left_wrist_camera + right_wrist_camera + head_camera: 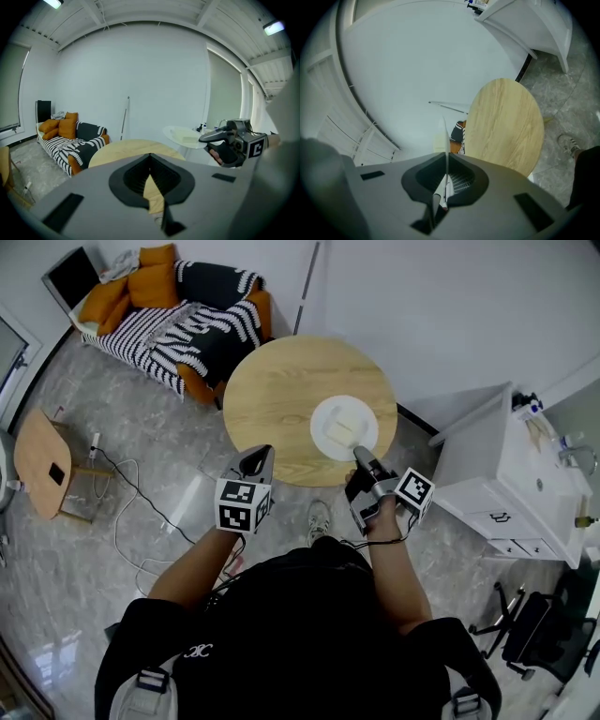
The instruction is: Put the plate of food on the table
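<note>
Currently my right claw pinches the white plate by its 5 o'clock rim, with pale food on top. The plate hangs level above the round wooden table, over its 4 o'clock part. My left claw sits at the table's 7 o'clock edge, its 2 jaws pressed together, empty.

A home living room: striped sofa with orange cushions, round wooden table, white cabinet.
</note>
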A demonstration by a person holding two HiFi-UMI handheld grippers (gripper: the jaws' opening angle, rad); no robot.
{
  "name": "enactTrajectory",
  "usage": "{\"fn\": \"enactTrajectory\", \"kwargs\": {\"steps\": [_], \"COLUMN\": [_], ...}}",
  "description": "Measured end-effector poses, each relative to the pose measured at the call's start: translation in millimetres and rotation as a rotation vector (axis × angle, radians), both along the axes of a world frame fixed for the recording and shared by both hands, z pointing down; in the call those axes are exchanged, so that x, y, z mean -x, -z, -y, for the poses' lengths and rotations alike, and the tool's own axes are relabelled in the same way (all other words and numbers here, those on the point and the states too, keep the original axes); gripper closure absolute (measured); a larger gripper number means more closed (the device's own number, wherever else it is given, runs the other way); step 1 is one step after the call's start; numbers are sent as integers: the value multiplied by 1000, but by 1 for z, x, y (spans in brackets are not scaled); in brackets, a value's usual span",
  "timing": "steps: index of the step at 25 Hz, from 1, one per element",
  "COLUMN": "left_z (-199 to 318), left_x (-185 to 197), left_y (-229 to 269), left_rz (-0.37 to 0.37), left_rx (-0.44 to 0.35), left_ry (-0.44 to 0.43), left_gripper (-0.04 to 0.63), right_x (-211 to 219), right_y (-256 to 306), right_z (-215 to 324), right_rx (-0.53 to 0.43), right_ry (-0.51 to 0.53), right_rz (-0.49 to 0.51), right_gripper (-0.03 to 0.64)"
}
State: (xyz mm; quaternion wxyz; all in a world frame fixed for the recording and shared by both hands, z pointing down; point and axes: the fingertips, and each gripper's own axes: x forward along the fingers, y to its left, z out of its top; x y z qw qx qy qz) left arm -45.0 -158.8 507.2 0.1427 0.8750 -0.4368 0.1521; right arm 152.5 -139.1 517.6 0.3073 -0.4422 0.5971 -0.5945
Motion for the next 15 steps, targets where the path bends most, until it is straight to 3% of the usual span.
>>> {"fn": "enactTrajectory", "kwargs": {"steps": [6,15], "left_z": [36,95], "left_x": [-25,-54], "left_y": [0,7], "left_rz": [9,17], "left_rx": [13,18], "left_ry": [29,112], "left_gripper": [588,588], "right_x": [-12,-29], "right_y": [-4,-21], "right_z": [37,89], "right_rx": [-11,-21], "right_ry": [143,350], "right_rz": [-65,-34], "right_gripper": [598,598]}}
